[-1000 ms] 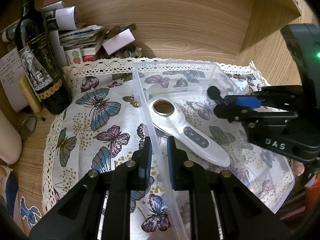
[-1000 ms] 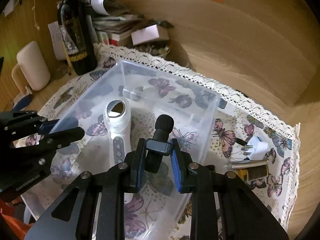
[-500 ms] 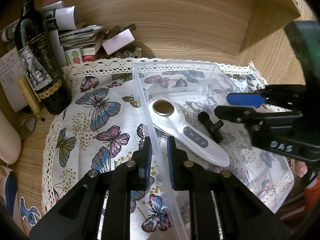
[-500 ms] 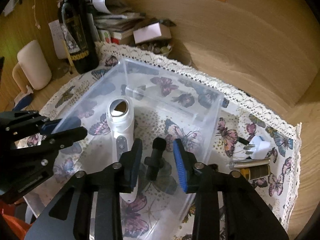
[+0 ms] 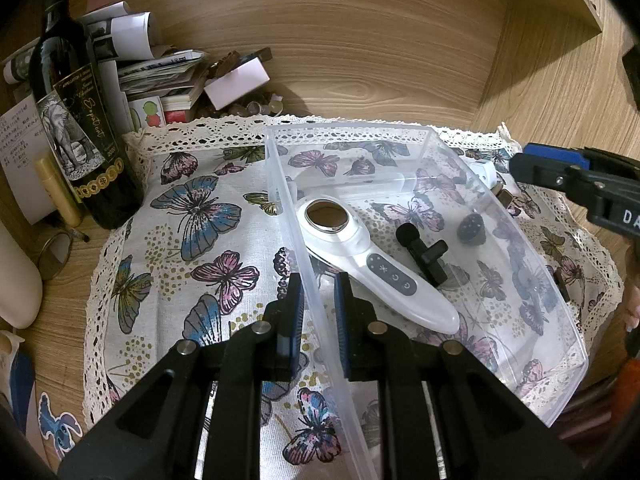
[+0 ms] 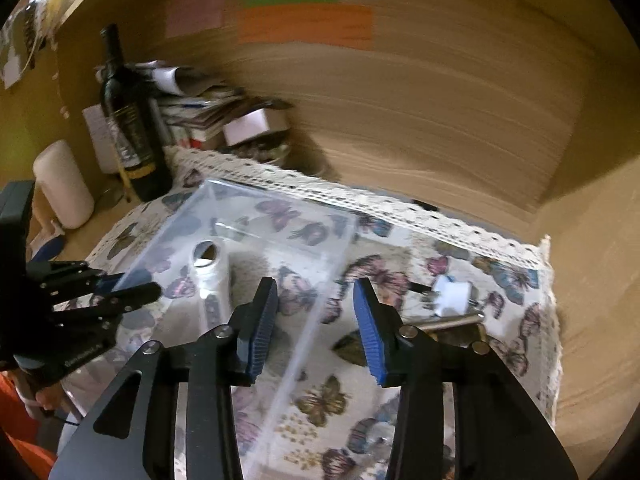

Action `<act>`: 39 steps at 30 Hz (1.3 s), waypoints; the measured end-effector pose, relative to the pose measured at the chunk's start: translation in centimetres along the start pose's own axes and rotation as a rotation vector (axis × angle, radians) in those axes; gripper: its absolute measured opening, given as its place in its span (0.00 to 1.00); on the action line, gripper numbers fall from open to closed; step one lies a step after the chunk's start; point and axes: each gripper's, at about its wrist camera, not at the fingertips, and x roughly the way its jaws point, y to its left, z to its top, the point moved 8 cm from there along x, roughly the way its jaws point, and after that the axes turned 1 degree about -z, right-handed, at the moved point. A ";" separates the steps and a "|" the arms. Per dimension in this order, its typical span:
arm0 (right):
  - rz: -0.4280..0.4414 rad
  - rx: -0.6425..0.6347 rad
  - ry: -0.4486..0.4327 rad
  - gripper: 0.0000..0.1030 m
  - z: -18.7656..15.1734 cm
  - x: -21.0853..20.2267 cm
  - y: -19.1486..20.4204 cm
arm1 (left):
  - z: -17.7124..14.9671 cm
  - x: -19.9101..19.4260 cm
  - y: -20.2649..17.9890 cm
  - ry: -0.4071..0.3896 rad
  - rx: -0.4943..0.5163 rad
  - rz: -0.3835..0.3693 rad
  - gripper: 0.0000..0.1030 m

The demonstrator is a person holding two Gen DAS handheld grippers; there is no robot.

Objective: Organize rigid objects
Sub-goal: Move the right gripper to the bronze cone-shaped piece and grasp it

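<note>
A clear plastic bin (image 5: pixel 348 130) stands on the butterfly cloth (image 5: pixel 200 240). My left gripper (image 5: pixel 319 312) is shut on the bin's near left wall. Inside the bin lie a white handheld device (image 5: pixel 372 264) and, beside it, a small black clip microphone (image 5: pixel 424 248). My right gripper (image 6: pixel 316 328) hangs above the bin's right wall (image 6: pixel 312 320), its jaws opening with nothing between them. In the blurred right wrist view the white device (image 6: pixel 208 268) shows and the microphone is hidden. A white plug adapter (image 6: pixel 452 294) and a metal cylinder (image 6: pixel 448 322) lie on the cloth right of the bin.
A dark wine bottle (image 5: pixel 80 120) stands at the back left beside a heap of papers and small boxes (image 5: pixel 168 76). A white mug (image 6: pixel 64 184) sits left of the bottle. Wooden walls close the back and right.
My right gripper let go of the black microphone, which now lies in the bin beside the white device. It then rose and drew off to the right with wider jaws. The left gripper kept still.
</note>
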 end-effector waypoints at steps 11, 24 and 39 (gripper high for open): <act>-0.039 0.109 0.086 0.36 -3.4 2.7 -4.7 | 0.0 0.0 0.0 0.002 0.002 0.003 0.14; 0.035 0.120 0.171 0.36 -5.8 6.5 -3.9 | 0.0 0.1 -0.1 0.012 0.008 0.011 0.14; 0.052 0.114 0.167 0.28 -5.6 7.9 -3.6 | 0.0 0.0 -0.1 0.013 0.014 0.021 0.13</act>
